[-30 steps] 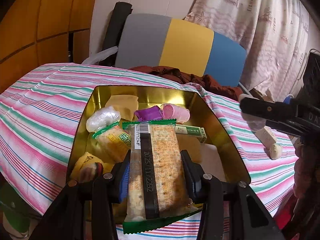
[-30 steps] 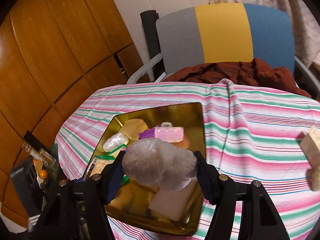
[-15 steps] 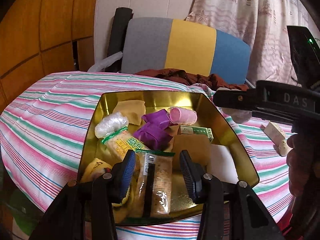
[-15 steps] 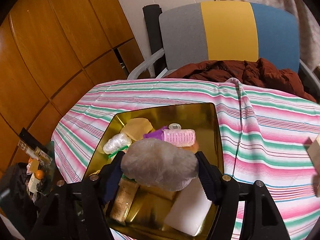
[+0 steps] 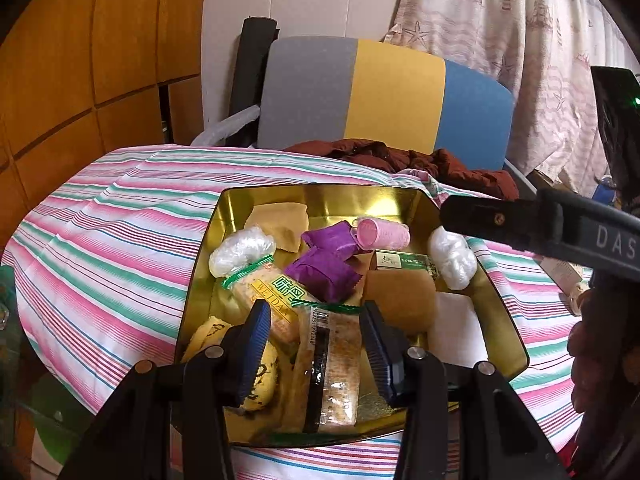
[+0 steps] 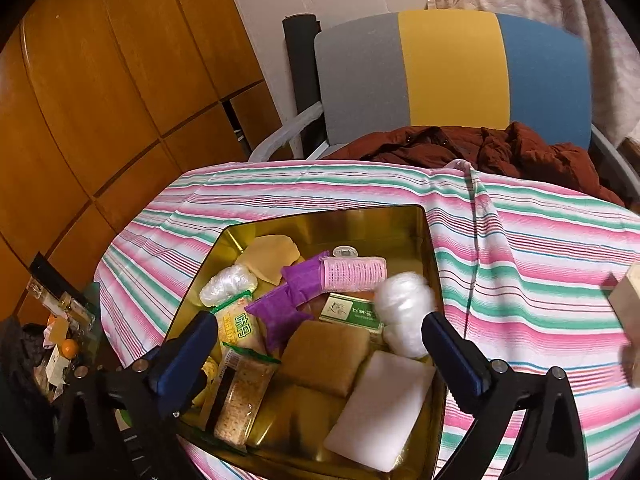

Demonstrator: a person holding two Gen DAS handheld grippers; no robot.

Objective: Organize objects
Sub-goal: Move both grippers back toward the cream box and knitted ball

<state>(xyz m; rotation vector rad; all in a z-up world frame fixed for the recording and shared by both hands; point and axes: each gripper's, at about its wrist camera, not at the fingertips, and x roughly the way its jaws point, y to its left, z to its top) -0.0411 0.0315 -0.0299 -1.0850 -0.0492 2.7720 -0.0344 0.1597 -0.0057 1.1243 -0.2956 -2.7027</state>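
A gold tin (image 5: 320, 194) sits on the striped tablecloth and holds several items. My left gripper (image 5: 316, 344) hovers open over its near end. A cracker packet (image 5: 334, 364) lies loose in the tin below the fingers. My right gripper (image 6: 320, 356) is open wide over the tin (image 6: 332, 212). A white plastic-wrapped bundle (image 6: 404, 312) rests free against the tin's right wall, also seen as the bundle (image 5: 452, 260) in the left wrist view. A pink hair roller (image 6: 354, 274), purple packets (image 6: 280, 304), a green box (image 6: 352, 312), a brown pad (image 6: 324, 356) and a white block (image 6: 380, 408) lie inside.
A chair (image 5: 380, 96) with a grey, yellow and blue back stands behind the table, with a brown jacket (image 6: 480, 144) on its seat. Wooden panels (image 6: 100, 100) line the left. A pale wooden block (image 6: 628, 300) lies on the cloth at far right. Small clutter (image 6: 60, 340) sits low left.
Both grippers opened. The left one let the cracker packet down into the tin and drew back. The right one released the white bundle, which now rests at the tin's right side.
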